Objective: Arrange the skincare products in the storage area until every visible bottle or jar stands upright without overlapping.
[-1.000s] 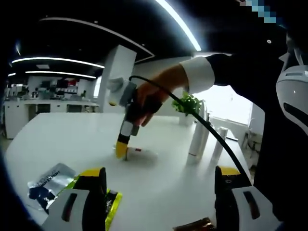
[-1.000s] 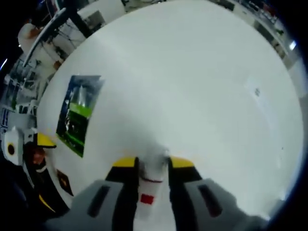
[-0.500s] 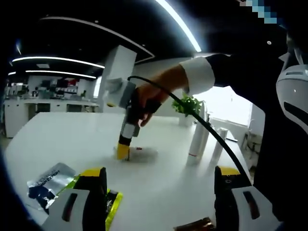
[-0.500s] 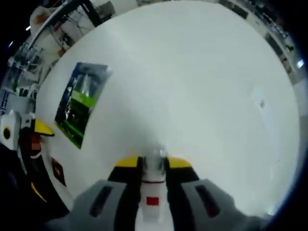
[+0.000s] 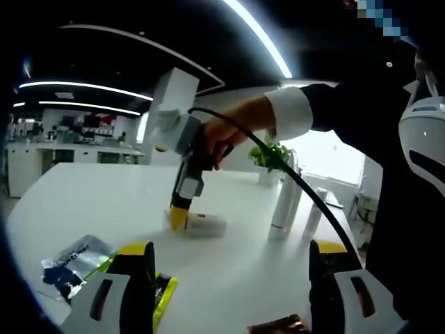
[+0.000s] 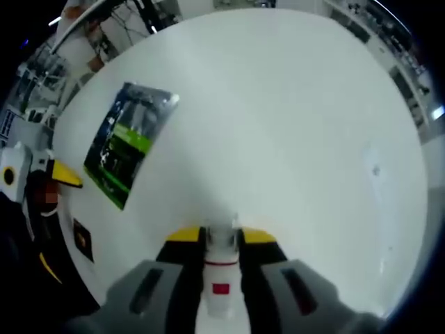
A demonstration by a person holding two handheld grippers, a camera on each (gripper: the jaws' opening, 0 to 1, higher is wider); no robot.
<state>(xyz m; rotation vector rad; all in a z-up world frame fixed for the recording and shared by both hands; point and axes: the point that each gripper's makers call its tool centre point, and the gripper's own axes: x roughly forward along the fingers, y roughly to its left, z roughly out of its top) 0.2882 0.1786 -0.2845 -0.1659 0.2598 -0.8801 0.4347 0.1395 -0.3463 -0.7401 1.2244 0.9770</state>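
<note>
While both views look over the white desk (image 5: 83,195), these lines hold:
Right hand-held gripper (image 6: 220,236): jaws closed on a small white bottle (image 6: 221,268) with a red label, which lies along the jaws, its cap end pointing forward, low over the desk.
Same, from the left gripper view: right hand-held gripper (image 5: 179,217) points down, the bottle (image 5: 203,224) lying on its side at the jaw tips on the desk.
Left hand-held gripper (image 5: 229,278): jaws wide apart, nothing between them.
Standing bottles: two tall white ones (image 5: 284,206) upright near the far edge, well apart from the held bottle.
Packets: a dark and green one (image 6: 128,142) flat on the desk; a silver one (image 5: 73,259) by the left jaw.
Plant (image 5: 272,152): behind the tall bottles.
</note>
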